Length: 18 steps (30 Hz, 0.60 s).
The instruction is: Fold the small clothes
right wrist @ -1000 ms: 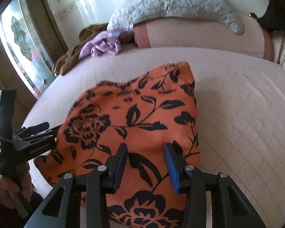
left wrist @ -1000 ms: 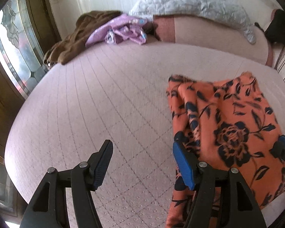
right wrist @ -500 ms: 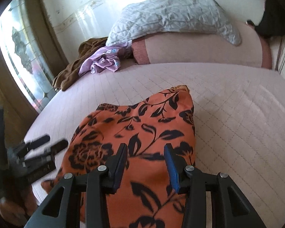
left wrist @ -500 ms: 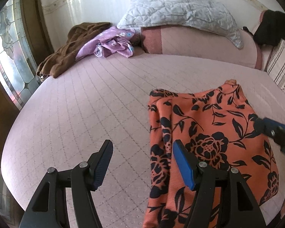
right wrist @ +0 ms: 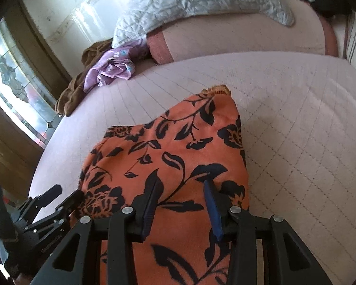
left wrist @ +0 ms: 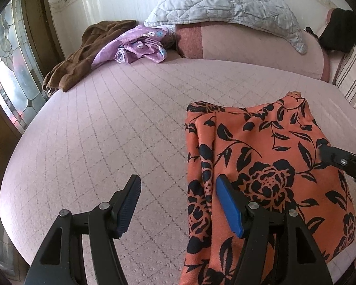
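An orange garment with a black flower print (left wrist: 261, 166) (right wrist: 178, 147) lies folded on the pink quilted bedspread (left wrist: 130, 118). My left gripper (left wrist: 180, 199) hovers open at the garment's left edge, with bare bedspread between its fingers and its blue pad next to the cloth. In the right wrist view the left gripper (right wrist: 63, 193) shows at the lower left, touching that same edge. My right gripper (right wrist: 181, 201) stands open just above the middle of the garment, the print showing flat between its fingers. One of its fingers (left wrist: 332, 156) enters the left wrist view from the right.
A brown garment (left wrist: 83, 52) and a purple one (left wrist: 140, 45) lie heaped at the far left corner. A grey quilted pillow (left wrist: 225, 7) rests on a pink bolster (left wrist: 249, 45). A striped cushion (left wrist: 353, 76) sits at the right. A stained-glass window (left wrist: 11, 71) borders the bed's left edge.
My right gripper has drifted a little across the orange garment and rolled slightly. The garment lies as before and both jaws keep the same gap.
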{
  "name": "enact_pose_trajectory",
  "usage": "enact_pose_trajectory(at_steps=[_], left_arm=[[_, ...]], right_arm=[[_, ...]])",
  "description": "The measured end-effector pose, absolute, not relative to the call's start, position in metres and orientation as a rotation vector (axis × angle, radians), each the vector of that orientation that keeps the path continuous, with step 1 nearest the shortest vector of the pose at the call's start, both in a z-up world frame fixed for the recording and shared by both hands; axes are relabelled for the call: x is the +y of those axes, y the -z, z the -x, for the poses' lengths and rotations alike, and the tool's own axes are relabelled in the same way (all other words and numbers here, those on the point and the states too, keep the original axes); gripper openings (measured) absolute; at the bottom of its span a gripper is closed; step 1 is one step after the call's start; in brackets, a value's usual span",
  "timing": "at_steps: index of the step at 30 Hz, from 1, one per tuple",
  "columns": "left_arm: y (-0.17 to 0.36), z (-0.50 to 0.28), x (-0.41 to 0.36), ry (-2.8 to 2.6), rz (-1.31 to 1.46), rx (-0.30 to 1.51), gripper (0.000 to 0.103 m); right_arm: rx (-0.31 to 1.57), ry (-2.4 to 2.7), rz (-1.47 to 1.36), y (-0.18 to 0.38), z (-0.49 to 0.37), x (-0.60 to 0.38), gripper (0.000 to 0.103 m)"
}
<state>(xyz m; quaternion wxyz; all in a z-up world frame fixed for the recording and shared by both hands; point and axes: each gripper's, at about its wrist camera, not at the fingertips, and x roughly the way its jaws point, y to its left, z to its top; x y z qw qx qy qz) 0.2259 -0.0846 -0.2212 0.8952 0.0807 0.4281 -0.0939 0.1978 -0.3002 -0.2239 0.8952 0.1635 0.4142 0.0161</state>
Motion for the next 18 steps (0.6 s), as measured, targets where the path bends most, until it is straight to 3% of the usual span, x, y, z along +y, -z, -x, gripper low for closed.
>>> enact_pose_trajectory(at_steps=[6, 10, 12, 18], left_arm=[[0.224, -0.23, -0.081, 0.209, -0.156, 0.902, 0.067], [0.24, -0.238, -0.088, 0.201, -0.211, 0.937, 0.071], [0.241, -0.239, -0.085, 0.2, -0.197, 0.944, 0.072], [0.2, -0.214, -0.066, 0.134, -0.181, 0.832, 0.071]], right_arm=[[0.848, -0.032, -0.278, 0.21, -0.157, -0.294, 0.042], [0.968, -0.024, -0.265, 0.24, -0.152, -0.285, 0.042], [0.942, -0.001, -0.178, 0.244, -0.151, -0.275, 0.042], [0.895, 0.005, -0.277, 0.213, -0.126, -0.28, 0.042]])
